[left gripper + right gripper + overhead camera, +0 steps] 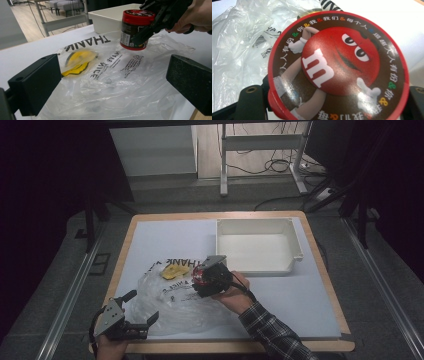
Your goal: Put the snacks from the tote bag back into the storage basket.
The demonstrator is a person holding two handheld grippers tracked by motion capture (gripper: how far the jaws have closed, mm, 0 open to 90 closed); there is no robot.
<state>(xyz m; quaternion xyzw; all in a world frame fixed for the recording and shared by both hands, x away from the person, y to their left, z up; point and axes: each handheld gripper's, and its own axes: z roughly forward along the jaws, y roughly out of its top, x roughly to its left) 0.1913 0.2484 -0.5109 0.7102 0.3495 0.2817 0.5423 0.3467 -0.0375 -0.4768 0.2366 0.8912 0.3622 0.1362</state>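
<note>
A white-covered tabletop (280, 295) with a pale wooden edge is seen across the middle of the high view. Toward its upper right, a shallow white rectangular plastic tray (260, 226) is placed. Left of centre and lower, a crumpled clear plastic bag (175, 307) printed with black lettering and a yellow smiley face is spread flat. At the centre, a small round candy jar (132, 30) with a red lid and brown label is gripped at its sides by the fingers of the right gripper (200, 282) and is held above the far edge of the bag, near the tray. At the lower left, the left gripper (142, 309) is held at the bag's near edge, its fingers spread apart and empty.
</note>
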